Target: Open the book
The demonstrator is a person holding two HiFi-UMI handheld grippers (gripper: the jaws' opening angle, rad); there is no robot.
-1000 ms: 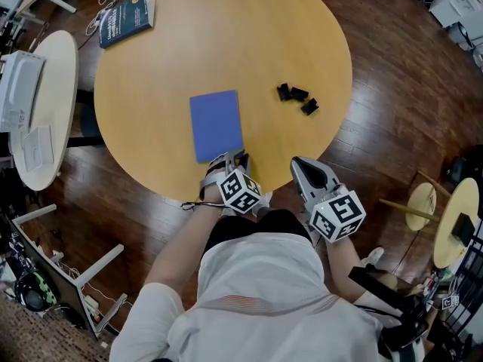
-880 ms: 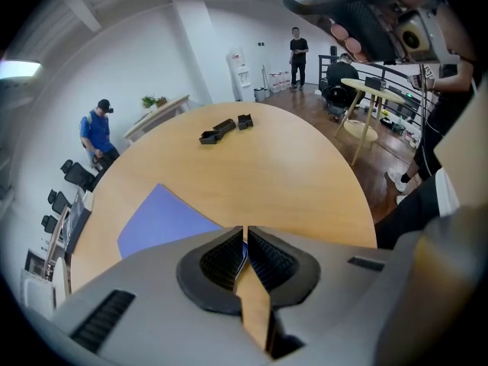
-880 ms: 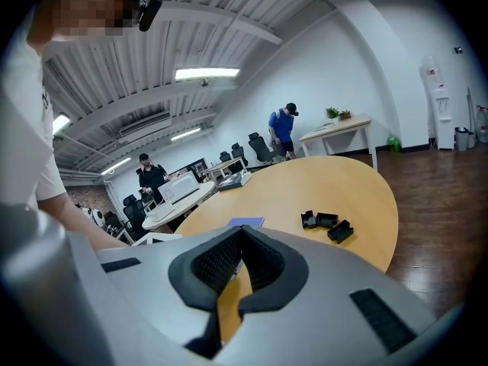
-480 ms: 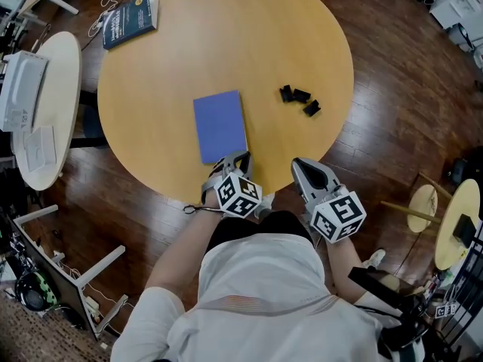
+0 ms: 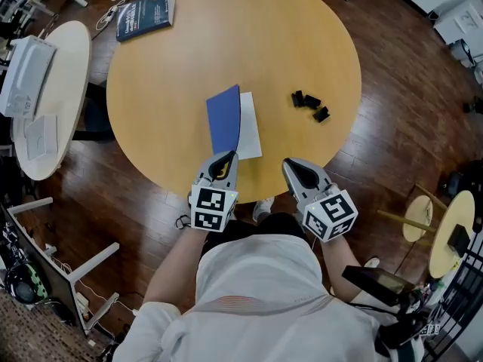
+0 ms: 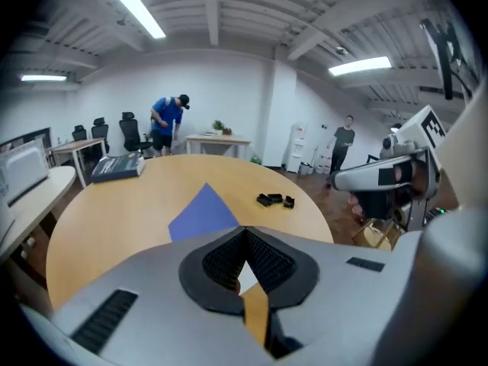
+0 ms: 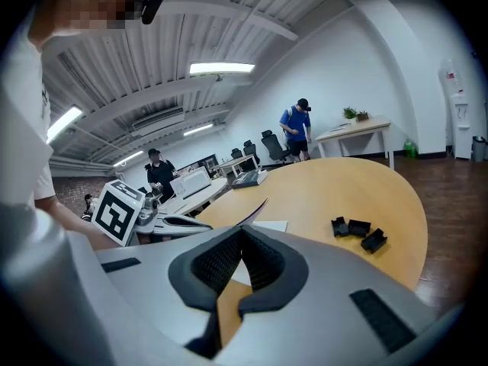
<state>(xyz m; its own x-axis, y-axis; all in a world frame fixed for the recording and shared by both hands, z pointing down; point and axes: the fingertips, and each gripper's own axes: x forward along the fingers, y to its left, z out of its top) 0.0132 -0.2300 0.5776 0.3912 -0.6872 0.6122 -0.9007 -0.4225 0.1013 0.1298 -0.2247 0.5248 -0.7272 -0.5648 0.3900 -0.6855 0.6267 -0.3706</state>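
The blue book (image 5: 224,119) lies on the round wooden table (image 5: 302,36) with its cover (image 6: 204,212) tilted up and a white page (image 5: 250,127) bared on its right. My left gripper (image 5: 225,157) is at the book's near edge, jaws closed on the lifted cover's near corner. In the left gripper view its tips (image 6: 244,231) meet just below the raised blue cover. My right gripper (image 5: 293,166) sits over the near table rim, right of the book, shut with nothing in it. From the right gripper view (image 7: 242,229) the cover (image 7: 255,208) shows edge-on above the page (image 7: 267,226).
Three small black pieces (image 5: 310,102) lie right of the book. A dark blue book (image 5: 143,15) rests at the table's far left edge. A white side table (image 5: 60,89) with papers stands to the left. Wooden stools (image 5: 445,225) stand at the right. People stand far off in the room.
The closed blue book now has its cover lifted from the right side, showing a white page. My left gripper has moved forward and turned with the cover. The right gripper barely moved.
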